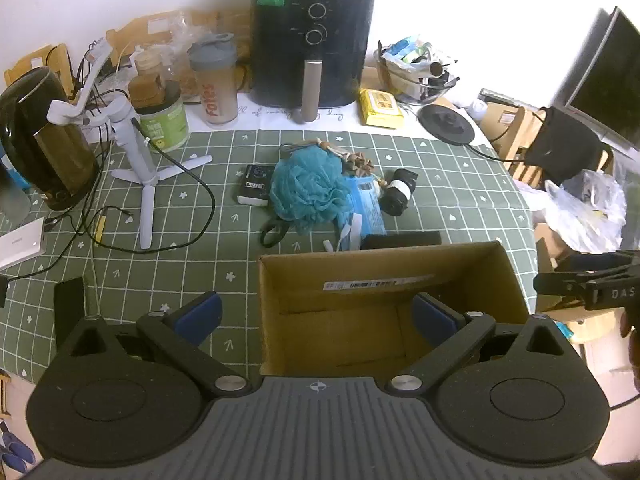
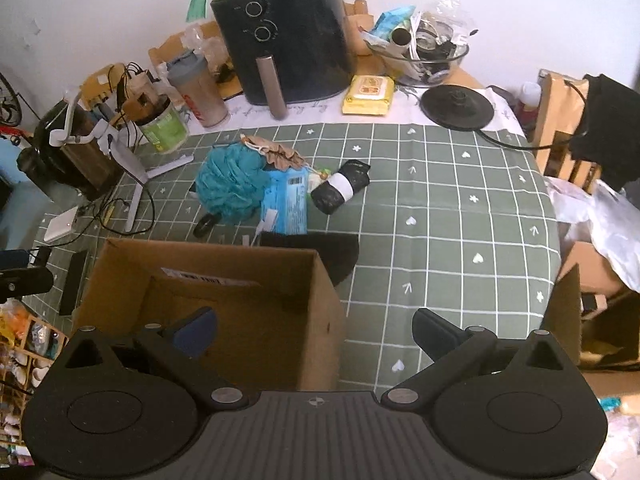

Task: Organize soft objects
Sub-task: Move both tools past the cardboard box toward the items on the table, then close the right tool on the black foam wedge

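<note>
Even indoor light; the upper right of the left view is blown out white; fisheye bends edges; slight softness throughout.

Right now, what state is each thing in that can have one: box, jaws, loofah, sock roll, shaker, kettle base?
Box: open on top, upright; no soft objects visible inside.
Left gripper: jaws open, holding nothing.
Right gripper: jaws open, holding nothing.
Loofah: on the table, not yet boxed.
Sock roll: rolled, lying on its side.
Shaker: lid on, upright.
Kettle base: bare, no kettle on it.
</note>
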The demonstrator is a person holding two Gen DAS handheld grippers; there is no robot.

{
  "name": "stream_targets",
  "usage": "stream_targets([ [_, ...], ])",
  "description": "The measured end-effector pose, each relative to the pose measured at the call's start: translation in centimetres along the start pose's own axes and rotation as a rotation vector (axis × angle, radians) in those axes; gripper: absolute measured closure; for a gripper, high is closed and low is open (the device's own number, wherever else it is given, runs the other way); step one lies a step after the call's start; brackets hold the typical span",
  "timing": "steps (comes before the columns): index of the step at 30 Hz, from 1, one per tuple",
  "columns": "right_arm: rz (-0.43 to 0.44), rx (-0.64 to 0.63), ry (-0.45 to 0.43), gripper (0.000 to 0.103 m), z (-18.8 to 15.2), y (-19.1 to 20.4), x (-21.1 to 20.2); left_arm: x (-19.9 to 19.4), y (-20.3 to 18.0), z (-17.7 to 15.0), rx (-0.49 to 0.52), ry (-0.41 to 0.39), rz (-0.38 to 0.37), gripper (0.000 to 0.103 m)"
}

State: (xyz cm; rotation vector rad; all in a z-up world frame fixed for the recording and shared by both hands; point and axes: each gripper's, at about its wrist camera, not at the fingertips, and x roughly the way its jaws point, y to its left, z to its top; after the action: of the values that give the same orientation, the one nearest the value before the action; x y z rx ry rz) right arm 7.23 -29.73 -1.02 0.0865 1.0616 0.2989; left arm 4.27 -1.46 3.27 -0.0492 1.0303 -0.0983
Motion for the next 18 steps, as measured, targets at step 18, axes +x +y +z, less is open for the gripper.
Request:
stream_targets([
  [18,0.073,0.073,0.0,0.0,3.5,-3.1,3.1,3.1,0.0,2.0,0.043,0.041,-0.066,0.0],
])
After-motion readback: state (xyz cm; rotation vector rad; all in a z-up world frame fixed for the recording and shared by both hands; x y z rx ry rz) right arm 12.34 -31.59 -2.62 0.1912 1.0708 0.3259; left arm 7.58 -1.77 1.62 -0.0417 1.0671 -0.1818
